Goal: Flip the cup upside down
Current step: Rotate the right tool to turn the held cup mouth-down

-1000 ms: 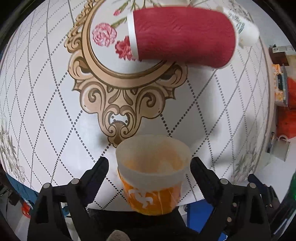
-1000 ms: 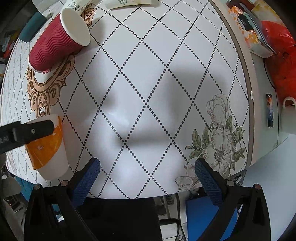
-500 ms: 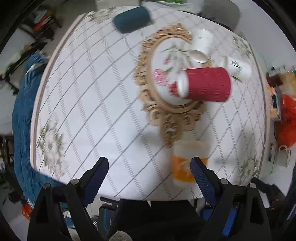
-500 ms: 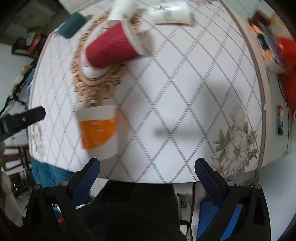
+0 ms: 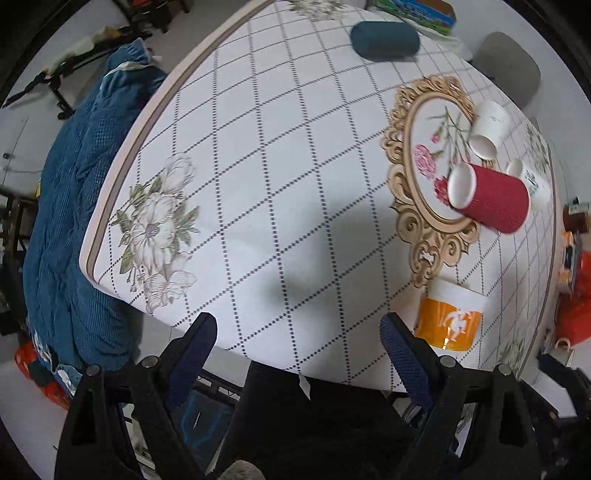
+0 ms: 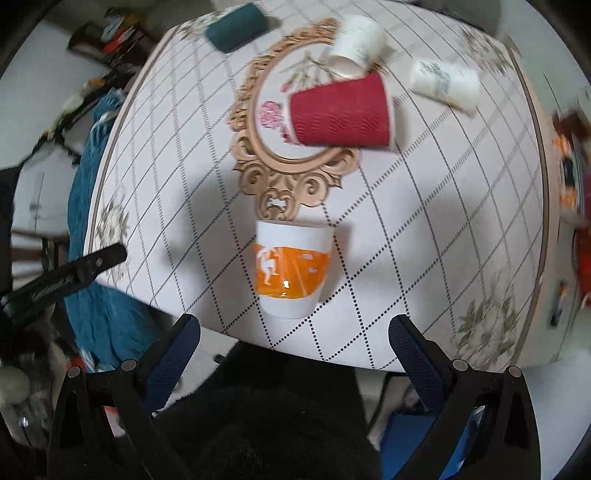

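Left gripper [image 5: 297, 343] held above the near table edge, jaws spread wide, nothing between the blue pads [image 5: 194, 341]. Right gripper [image 6: 295, 343] likewise wide apart and empty, raised over the same edge.

Orange-and-white cup [image 6: 291, 269] at 12 o'clock just ahead of the right jaws, free of both grippers, on the tablecloth [image 6: 424, 206] near the near edge; wider end toward the ornate gold frame print [image 6: 291, 181], narrower end toward the camera; upright or inverted hard to tell from here. Same cup at about 2 o'clock from the left jaws, just beyond the right-hand pad.

Farther out at 12 o'clock, red ribbed cup [image 6: 341, 110] lying on its side across the frame print. Beyond it, white cup [image 6: 354, 44] tipped over, and another printed white cup [image 6: 445, 83] on its side at 1 o'clock. Dark teal roll [image 6: 236, 26] at 11 o'clock near the far edge. Blue cloth [image 5: 74, 206] at 10 o'clock from the left jaws, beside the table's left edge.
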### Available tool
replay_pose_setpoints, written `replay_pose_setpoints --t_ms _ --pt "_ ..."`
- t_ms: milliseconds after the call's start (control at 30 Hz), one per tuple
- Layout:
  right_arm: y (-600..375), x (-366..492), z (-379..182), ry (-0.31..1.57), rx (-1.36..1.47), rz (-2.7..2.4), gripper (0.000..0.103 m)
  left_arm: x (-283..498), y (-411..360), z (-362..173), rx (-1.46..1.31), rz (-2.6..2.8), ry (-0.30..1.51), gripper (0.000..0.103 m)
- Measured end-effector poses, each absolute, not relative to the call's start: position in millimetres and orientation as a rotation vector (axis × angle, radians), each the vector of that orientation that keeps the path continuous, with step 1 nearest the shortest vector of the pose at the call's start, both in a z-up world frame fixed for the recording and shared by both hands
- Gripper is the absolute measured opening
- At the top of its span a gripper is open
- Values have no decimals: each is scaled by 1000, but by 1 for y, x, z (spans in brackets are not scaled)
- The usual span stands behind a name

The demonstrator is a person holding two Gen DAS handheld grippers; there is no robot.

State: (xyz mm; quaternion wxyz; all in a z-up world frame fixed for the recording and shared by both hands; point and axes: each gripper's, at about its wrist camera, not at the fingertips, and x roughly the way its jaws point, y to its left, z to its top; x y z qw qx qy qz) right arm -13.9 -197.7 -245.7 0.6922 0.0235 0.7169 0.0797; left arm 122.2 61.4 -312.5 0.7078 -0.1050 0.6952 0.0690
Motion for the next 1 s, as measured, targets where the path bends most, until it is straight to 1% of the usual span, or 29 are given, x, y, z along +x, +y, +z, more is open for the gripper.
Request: replay_pose_setpoints --t_ms 100,167,233,300,333,400,533,633,767,1000 --pt "-180 -7 -230 1587 -115 231 103 120 69 -318 -256 165 1540 90" --pt "-166 -3 -222 1564 -281 286 103 118 74 -324 -277 172 1542 90" --pt "-145 -2 -216 1501 -539 361 103 117 77 -332 -295 177 1549 90" --pt "-123 -8 -217 1389 -850 440 103 116 78 -339 -312 178 1558 90" --pt "-116 -11 -221 1349 -958 468 103 116 79 -343 -320 179 1563 90" --pt "-103 -23 -237 1232 -1263 547 103 115 78 -352 -335 177 1574 90" --pt "-95 -49 -279 1073 -1718 713 103 116 71 -371 -355 163 1605 90" --pt "-102 -76 -313 824 -2063 866 103 115 66 -385 -360 149 1628 90" --pt "-120 -96 -343 564 -2364 998 103 112 62 -400 -364 140 1653 90" --pt "-145 -99 -376 174 -2658 1152 103 105 67 -419 -391 144 1683 91"
